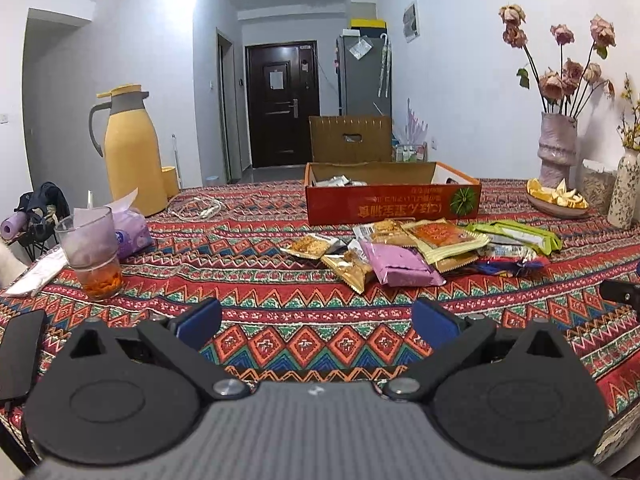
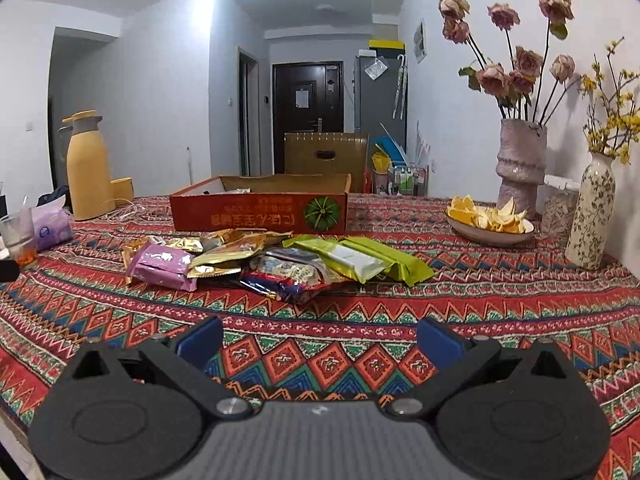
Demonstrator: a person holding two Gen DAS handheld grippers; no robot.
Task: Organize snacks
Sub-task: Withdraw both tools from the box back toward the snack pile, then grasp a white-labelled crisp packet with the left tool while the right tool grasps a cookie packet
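Note:
A pile of snack packets lies on the patterned tablecloth in front of a shallow red cardboard box (image 1: 394,204) (image 2: 260,212). The pile holds a purple packet (image 1: 400,266) (image 2: 162,266), gold packets (image 1: 444,240) (image 2: 226,254), green packets (image 1: 516,234) (image 2: 360,258) and a red-blue packet (image 2: 288,276). A few packets lie inside the box (image 1: 340,181). My left gripper (image 1: 316,320) is open and empty, low over the cloth, short of the pile. My right gripper (image 2: 320,338) is open and empty, also short of the pile.
A yellow thermos (image 1: 132,152) (image 2: 86,168), a glass (image 1: 92,252) and a purple tissue pack (image 1: 130,226) stand at the left. A bowl of orange slices (image 2: 488,218) (image 1: 558,198), a pink vase (image 2: 520,164) and a floral vase (image 2: 590,212) stand at the right. A dark phone (image 1: 18,352) lies near left.

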